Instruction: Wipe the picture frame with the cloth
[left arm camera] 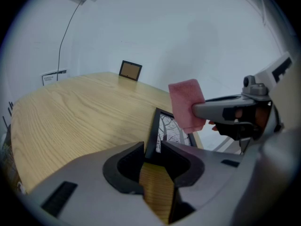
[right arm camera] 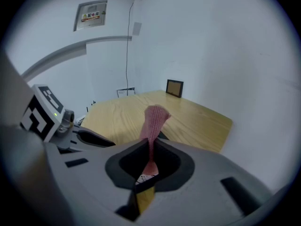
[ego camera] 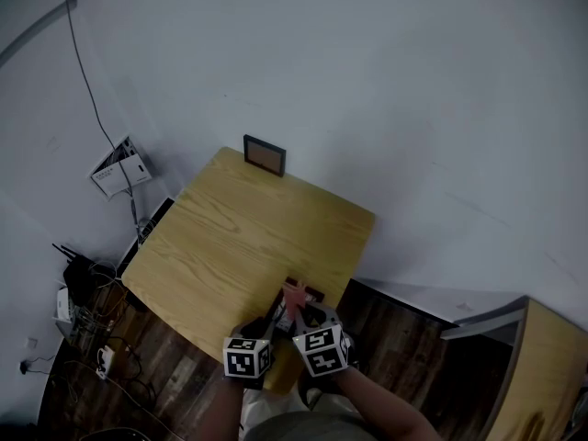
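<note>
A black picture frame [left arm camera: 172, 128] with a black-and-white print lies at the table's near edge [ego camera: 310, 293]. My left gripper [left arm camera: 157, 146] is shut on its left border, seen in the head view [ego camera: 274, 317] just left of the frame. A pink cloth [left arm camera: 186, 104] hangs above the frame's right side, apart from the glass. My right gripper [right arm camera: 151, 147] is shut on the cloth [right arm camera: 154, 120], whose free end stands up past the jaws. In the head view the right gripper [ego camera: 307, 314] sits beside the left one, with the cloth [ego camera: 294, 294] over the frame.
The wooden table [ego camera: 239, 237] stands against a white wall. A second small frame with a brown panel [ego camera: 264, 154] stands at its far edge, also in the left gripper view [left arm camera: 130, 70]. Cables and boxes [ego camera: 78, 306] lie on the floor at left. A wooden cabinet [ego camera: 542, 375] is at lower right.
</note>
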